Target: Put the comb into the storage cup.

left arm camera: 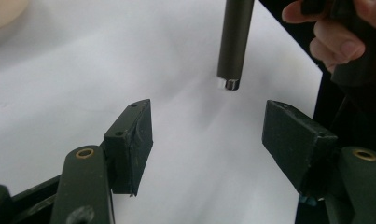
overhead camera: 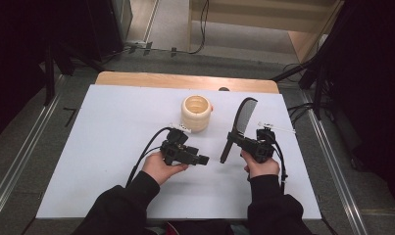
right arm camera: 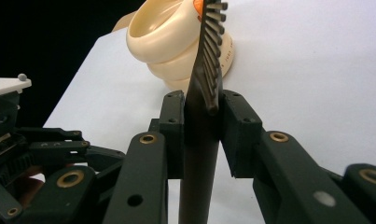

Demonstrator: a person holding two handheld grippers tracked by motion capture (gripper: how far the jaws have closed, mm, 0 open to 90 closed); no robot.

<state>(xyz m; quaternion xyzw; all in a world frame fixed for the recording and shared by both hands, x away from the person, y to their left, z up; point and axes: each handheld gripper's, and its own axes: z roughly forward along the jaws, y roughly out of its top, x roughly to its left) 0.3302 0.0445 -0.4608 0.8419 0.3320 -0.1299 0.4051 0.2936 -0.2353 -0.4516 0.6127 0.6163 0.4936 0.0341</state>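
Closest to me, the left gripper (overhead camera: 203, 160) stands wide open with nothing between its jaws; the comb's round handle tip (left arm camera: 231, 44) hangs just ahead of them, apart. The right gripper (right arm camera: 200, 125) is clamped on the black comb (overhead camera: 238, 128) where the handle meets the teeth, which rise beyond its jaws. It looks light, stiff and smooth, likely to swivel in a pinch, so that thick handle seems the safest hold. Past the comb sits a cream ribbed cup (overhead camera: 196, 112) on the white table (overhead camera: 111, 147).

White-topped table (overhead camera: 111, 147) on grey carpeted floor (overhead camera: 18, 147)
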